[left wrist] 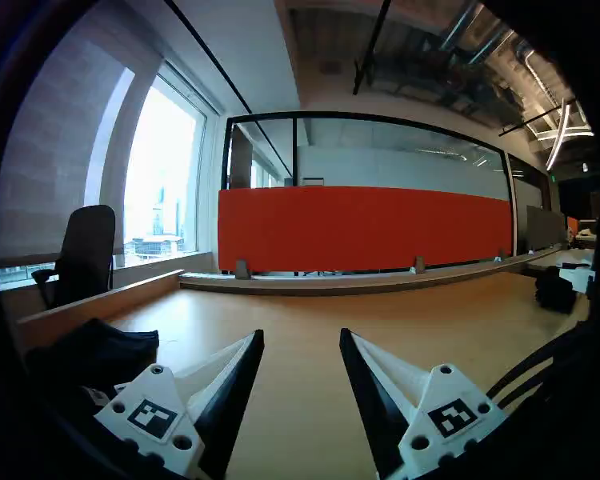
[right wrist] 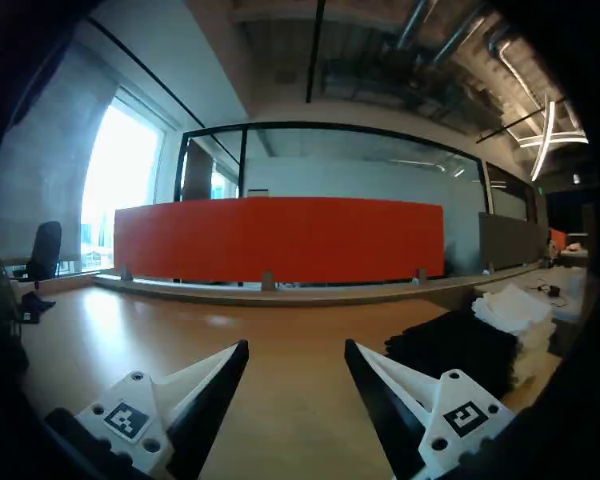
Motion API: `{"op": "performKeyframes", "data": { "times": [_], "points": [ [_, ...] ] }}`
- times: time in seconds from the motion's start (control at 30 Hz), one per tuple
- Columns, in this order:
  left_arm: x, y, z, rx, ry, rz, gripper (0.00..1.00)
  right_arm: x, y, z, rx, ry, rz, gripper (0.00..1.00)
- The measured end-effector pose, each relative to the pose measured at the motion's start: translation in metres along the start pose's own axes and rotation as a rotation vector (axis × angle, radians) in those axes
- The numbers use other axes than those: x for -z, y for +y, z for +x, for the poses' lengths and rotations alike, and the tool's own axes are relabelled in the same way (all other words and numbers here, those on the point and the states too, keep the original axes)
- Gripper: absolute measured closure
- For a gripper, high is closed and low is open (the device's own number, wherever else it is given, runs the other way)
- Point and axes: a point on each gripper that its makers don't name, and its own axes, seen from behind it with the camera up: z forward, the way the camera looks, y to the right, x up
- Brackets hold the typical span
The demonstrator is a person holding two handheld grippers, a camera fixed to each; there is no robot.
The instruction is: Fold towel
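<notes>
A folded stack of black towels (right wrist: pixel 460 346) sits at the right edge of the worktop (right wrist: pixel 300 316), just past my right claw's right-hand finger. A pile of white towels (right wrist: pixel 518 314) touches it on the far side. My right claw (right wrist: pixel 297 346) is spread wide with only bare wood between its fingers. My left claw (left wrist: pixel 300 334) is just as wide and holds nothing. A dark cloth (left wrist: pixel 100 348) lies by the left edge beside it. An orange divider (left wrist: pixel 364 228) runs along the far edge, and an office chair (left wrist: pixel 88 252) stands by the window.
</notes>
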Motion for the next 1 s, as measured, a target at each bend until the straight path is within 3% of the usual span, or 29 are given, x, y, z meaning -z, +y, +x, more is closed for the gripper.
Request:
{"op": "performKeyframes", "data": {
  "times": [1.0],
  "points": [
    [-0.0009,0.0001,-0.0008,0.000,0.000,0.000,0.31,-0.0001,-0.0014,-0.0009,0.000,0.000,0.004,0.05]
  ]
}}
